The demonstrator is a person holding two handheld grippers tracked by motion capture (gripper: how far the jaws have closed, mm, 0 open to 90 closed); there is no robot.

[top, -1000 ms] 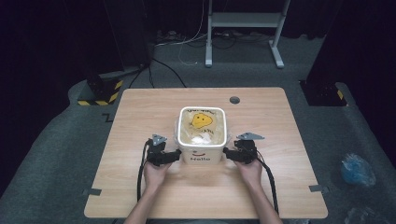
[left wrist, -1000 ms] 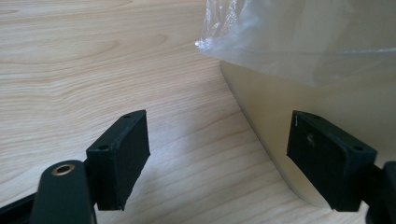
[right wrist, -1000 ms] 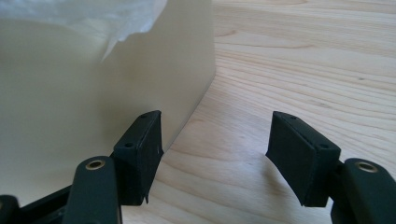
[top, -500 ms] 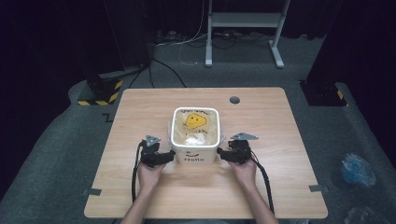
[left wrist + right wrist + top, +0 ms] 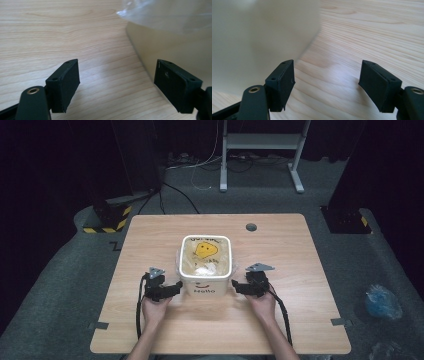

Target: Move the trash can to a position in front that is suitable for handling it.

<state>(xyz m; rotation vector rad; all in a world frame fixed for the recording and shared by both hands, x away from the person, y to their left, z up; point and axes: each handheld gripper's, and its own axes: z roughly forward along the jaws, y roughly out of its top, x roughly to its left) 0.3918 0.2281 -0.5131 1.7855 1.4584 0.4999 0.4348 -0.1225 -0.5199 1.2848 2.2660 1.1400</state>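
Your left gripper [image 5: 172,289] and right gripper [image 5: 239,287] sit at the near table [image 5: 300,265] edge, jaws spread wide and empty — one on each side of the white bin [image 5: 205,279]. The bin has slid nearer over the last second and now rests between them, its liner bag [image 5: 205,257] inside. Judge the pull complete — next, work the liner.
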